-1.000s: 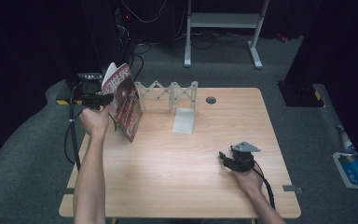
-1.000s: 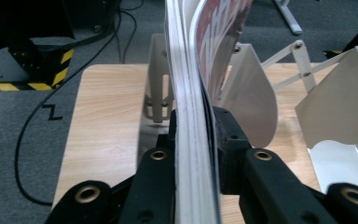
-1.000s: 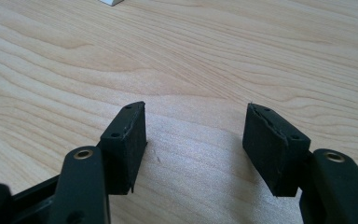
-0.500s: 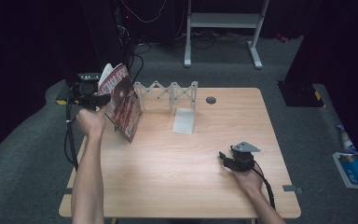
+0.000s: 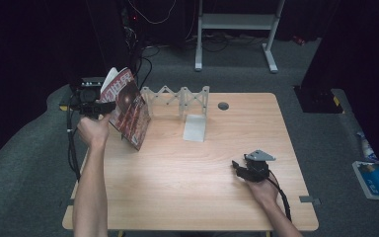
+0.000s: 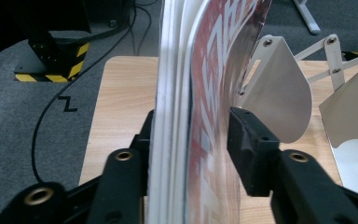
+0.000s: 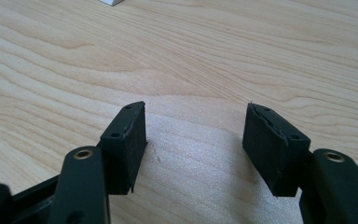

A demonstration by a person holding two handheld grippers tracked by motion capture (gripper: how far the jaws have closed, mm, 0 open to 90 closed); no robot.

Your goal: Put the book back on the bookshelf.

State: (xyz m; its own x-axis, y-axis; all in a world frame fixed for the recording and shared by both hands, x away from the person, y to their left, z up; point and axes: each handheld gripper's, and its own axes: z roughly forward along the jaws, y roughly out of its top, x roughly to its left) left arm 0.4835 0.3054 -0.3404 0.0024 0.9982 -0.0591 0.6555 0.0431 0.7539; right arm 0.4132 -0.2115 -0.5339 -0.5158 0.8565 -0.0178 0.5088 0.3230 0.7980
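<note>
Standing between the left gripper's just-opened jaws: a magazine

This looks like a lab or recording studio. A bare wooden desk stands on grey carpet against black-curtained walls. Cables trail over the floor behind it, beside a metal stand, and yellow-and-black hazard tape marks a floor mount.
</note>
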